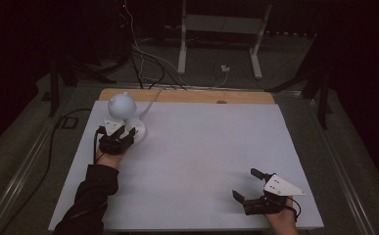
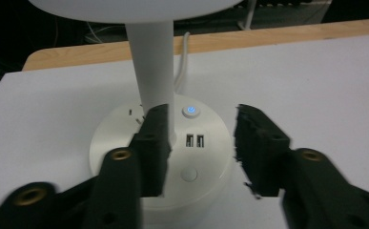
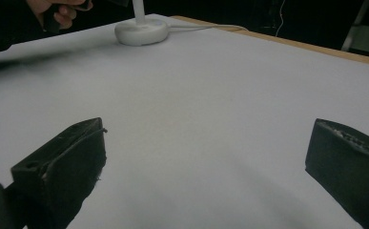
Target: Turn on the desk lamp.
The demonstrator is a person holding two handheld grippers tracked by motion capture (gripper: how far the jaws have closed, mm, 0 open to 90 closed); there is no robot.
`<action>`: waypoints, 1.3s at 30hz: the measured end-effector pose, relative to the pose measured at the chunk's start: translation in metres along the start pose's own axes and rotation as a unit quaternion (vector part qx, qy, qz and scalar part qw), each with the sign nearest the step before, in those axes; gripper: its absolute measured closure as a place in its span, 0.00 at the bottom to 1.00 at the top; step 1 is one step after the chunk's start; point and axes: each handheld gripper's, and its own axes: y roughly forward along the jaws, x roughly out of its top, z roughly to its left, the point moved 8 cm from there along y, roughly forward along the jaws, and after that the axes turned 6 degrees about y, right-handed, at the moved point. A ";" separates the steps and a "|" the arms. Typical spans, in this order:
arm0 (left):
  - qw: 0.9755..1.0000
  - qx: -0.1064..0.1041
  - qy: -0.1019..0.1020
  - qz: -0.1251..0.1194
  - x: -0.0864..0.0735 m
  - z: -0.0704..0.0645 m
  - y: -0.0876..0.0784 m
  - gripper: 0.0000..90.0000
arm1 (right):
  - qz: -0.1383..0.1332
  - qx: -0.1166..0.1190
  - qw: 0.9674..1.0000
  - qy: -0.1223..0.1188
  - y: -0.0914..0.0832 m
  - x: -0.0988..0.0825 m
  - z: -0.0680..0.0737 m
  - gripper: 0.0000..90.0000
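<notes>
A white desk lamp with a round head (image 1: 122, 104) stands on a round base (image 1: 139, 131) at the far left of the white table (image 1: 201, 147). My left gripper (image 1: 127, 133) hovers over that base, open. In the left gripper view the gripper (image 2: 199, 148) spans the base (image 2: 120, 138), its left jaw close against the stem (image 2: 153, 71). Between the jaws lie a blue-lit power button (image 2: 190, 111), two USB ports (image 2: 195, 140) and a plain round button (image 2: 189, 174). My right gripper (image 1: 244, 182) rests near the front right edge, wide open and holding nothing; its own view shows the gripper (image 3: 206, 157) over bare table.
The lamp's white cord (image 1: 150, 105) runs off the back edge over a wooden strip (image 1: 187, 95). Cables and a white stand (image 1: 216, 29) lie on the floor behind. From the right gripper view the lamp base (image 3: 141, 31) and the other hand (image 3: 63, 9) show far off.
</notes>
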 end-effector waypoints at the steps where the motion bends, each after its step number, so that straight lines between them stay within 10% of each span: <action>1: 1.000 -0.001 0.003 0.004 -0.002 0.000 0.001 0.70 | 0.000 0.000 1.000 0.001 0.000 0.000 0.000 0.00; 19: 0.999 -0.020 0.041 0.029 -0.016 0.003 0.012 0.99 | 0.000 0.004 1.000 0.002 0.000 -0.001 0.001 0.00; 39: 0.997 -0.024 0.062 0.041 -0.025 0.004 0.023 1.00 | 0.005 0.004 1.000 -0.003 0.001 -0.002 0.001 0.02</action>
